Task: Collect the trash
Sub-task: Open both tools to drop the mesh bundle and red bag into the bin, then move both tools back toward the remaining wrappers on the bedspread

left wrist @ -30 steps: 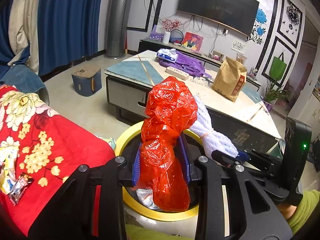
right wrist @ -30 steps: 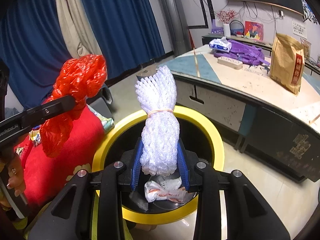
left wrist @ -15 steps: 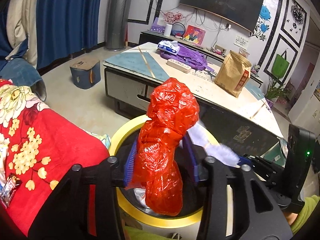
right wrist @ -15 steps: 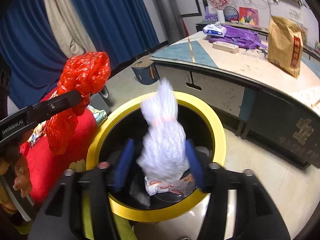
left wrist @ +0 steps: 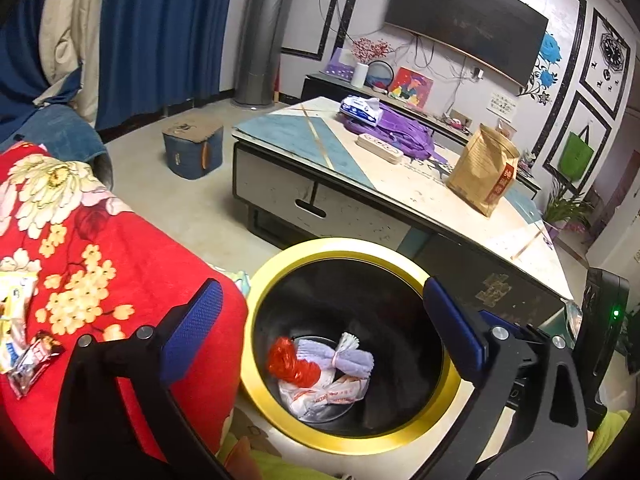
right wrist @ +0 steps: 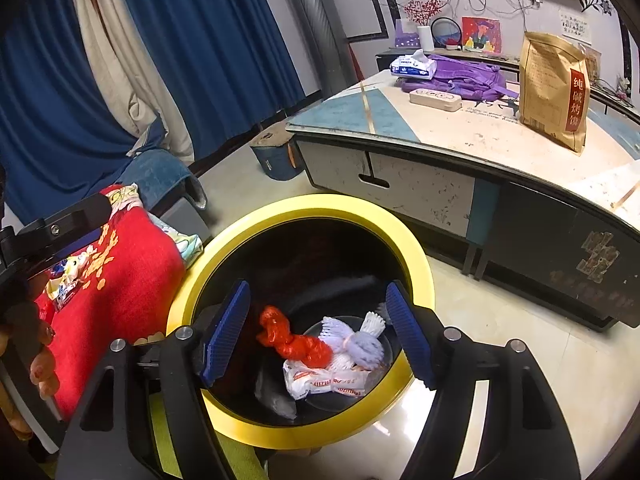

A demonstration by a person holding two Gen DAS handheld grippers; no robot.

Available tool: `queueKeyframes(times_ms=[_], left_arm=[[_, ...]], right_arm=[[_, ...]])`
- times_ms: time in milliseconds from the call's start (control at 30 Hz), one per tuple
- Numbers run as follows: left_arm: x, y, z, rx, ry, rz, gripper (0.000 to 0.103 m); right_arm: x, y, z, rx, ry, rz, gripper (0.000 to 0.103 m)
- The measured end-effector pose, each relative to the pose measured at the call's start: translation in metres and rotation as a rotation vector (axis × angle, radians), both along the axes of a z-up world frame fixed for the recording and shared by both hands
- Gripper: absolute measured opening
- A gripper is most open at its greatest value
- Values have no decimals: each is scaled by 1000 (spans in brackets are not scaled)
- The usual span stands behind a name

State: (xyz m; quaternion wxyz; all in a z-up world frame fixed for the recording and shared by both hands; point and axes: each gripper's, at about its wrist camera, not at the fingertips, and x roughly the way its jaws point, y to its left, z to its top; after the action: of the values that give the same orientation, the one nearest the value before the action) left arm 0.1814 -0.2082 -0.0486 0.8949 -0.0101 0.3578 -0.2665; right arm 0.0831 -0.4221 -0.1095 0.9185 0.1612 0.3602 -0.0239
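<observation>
On the far left, 2 or 3 snack wrappers (left wrist: pixel 20 344) lie on the red flowered blanket (left wrist: pixel 92 264); in the right wrist view they show again, small, at the blanket's near edge. These look like trash not yet picked up, so the task is probably not finished.

The left hand-held gripper (left wrist: pixel 316 332) hangs above the yellow-rimmed bin (left wrist: pixel 344 246) with its blue pads wide apart and nothing between them. The right hand-held gripper (right wrist: pixel 320 330) is also over the bin mouth, its pads spread and empty.

Down in the bin lie 3 pieces: a crumpled red plastic bag (right wrist: pixel 296 340) on the left, a white foam net bundle (right wrist: pixel 356 340) tied at its middle just to the right and touching it, and a white printed wrapper (right wrist: pixel 324 382) under both. The same 3 show in the left wrist view, red bag (left wrist: pixel 290 362) left of the net bundle (left wrist: pixel 340 356).

To the right stands the bench (left wrist: pixel 304 152), carrying a tissue pack (left wrist: pixel 360 106), a purple bag (left wrist: pixel 400 136), a power strip (left wrist: pixel 380 148) and a brown paper sack (left wrist: pixel 484 172). Whether any of these counts as trash cannot be told; they look like household things.

As a judgement: 3 items are binned, both tools are free, and the wrappers on the blanket are the likely next pickup, nearest the left one.
</observation>
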Motion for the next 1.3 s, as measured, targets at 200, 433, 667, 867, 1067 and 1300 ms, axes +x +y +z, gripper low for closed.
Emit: queueKeyframes(times_ms=[200, 433, 667, 867, 1067, 1300], left_arm=[[-11, 14, 7, 10, -33, 40, 92], [-24, 45, 20, 14, -84, 115, 92], [-35, 73, 33, 6, -131, 189, 92], [-48, 96, 40, 8, -163, 250, 92], [-60, 126, 52, 13, -199, 324, 92], [-81, 164, 63, 34, -247, 413, 92]], right_arm=[[-2, 1, 5, -8, -29, 7, 69], [-5, 12, 15, -28, -69, 43, 69], [-4, 28, 25, -61, -91, 81, 69], [-2, 48, 35, -77, -109, 130, 69], [5, 76, 49, -71, -137, 211, 69], [22, 118, 63, -69, -146, 322, 69]])
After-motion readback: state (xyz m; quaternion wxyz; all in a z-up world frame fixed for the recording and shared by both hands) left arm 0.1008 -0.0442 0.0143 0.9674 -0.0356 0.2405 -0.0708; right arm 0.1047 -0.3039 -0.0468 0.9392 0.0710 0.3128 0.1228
